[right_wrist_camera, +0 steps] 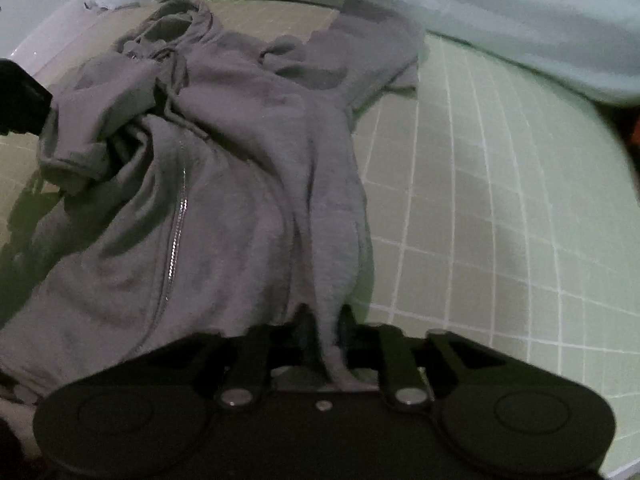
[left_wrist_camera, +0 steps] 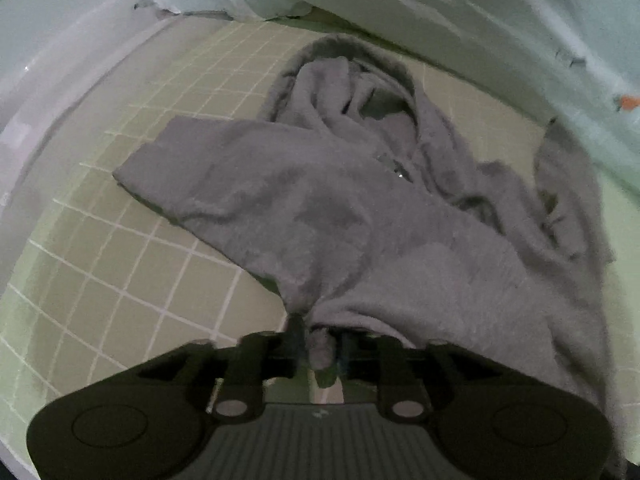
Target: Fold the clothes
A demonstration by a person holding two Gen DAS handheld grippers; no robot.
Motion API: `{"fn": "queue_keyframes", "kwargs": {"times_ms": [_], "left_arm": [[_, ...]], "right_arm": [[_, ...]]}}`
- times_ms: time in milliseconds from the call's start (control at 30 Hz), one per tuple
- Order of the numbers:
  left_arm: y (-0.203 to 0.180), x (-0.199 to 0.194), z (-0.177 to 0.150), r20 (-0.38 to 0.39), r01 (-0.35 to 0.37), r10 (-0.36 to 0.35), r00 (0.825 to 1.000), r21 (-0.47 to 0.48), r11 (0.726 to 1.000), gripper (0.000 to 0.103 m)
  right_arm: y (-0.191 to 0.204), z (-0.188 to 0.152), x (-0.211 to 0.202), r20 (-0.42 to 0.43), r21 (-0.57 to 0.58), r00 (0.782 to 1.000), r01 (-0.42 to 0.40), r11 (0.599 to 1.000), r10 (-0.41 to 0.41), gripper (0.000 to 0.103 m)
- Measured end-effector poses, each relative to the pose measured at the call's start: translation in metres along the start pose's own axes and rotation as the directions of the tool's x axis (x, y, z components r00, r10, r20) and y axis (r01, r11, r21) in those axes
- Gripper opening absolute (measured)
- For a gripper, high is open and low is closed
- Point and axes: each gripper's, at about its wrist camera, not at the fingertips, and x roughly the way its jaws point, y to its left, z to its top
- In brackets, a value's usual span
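Note:
A grey zip-up hoodie (left_wrist_camera: 320,200) lies crumpled on a green mat with a white grid (left_wrist_camera: 120,280). Its hood lies at the far end and one sleeve stretches left. My left gripper (left_wrist_camera: 318,340) is shut on a bunched edge of the hoodie near the camera. In the right wrist view the hoodie (right_wrist_camera: 240,180) shows its silver zipper (right_wrist_camera: 176,240) and hood at top left. My right gripper (right_wrist_camera: 326,332) is shut on a pinched fold of the hoodie's hem. The left gripper's black body (right_wrist_camera: 20,100) shows at the left edge, by a sleeve cuff.
Pale bedding or cloth (left_wrist_camera: 440,8) is heaped along the far side of the mat. A white surface (left_wrist_camera: 40,100) borders the mat on the left. The green mat (right_wrist_camera: 500,220) extends to the right of the hoodie.

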Motion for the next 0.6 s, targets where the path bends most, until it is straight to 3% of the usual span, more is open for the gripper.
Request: {"fn": "queue_keyframes", "kwargs": {"times_ms": [33,100,233,367,467,500,600], "left_arm": [[0.004,-0.003,-0.002,0.002,0.012,-0.012,1.0,-0.008,1.0,0.052],[0.011,-0.01,-0.008,0.015,0.032,-0.032,0.999,-0.02,0.999,0.061],[0.041,-0.018,-0.009,0.035,0.149,-0.145,0.989,-0.128,0.981,0.067],[0.066,-0.018,0.001,0.082,0.271,-0.259,0.962,-0.249,0.93,0.07],[0.07,-0.005,0.008,0.057,0.336,-0.334,0.941,-0.296,0.894,0.075],[0.069,0.001,0.009,0.04,0.344,-0.349,0.936,-0.302,0.889,0.076],[0.055,0.019,0.013,-0.018,0.312,-0.327,0.945,-0.26,0.914,0.076]], "right_arm": [[0.002,0.002,-0.002,0.012,0.012,1.0,0.011,1.0,-0.011,0.046],[-0.003,0.006,-0.008,0.046,0.069,0.998,0.033,0.997,-0.037,0.049],[-0.016,0.012,-0.014,0.099,0.209,0.991,0.072,0.975,-0.094,0.055],[-0.013,0.011,-0.013,0.097,0.308,0.988,0.085,0.947,-0.12,0.056],[-0.004,0.006,-0.012,0.078,0.327,0.99,0.086,0.941,-0.118,0.057],[0.0,0.006,-0.011,0.071,0.326,0.991,0.088,0.941,-0.117,0.058],[0.01,0.005,-0.008,0.053,0.321,0.991,0.096,0.942,-0.119,0.059]]}}
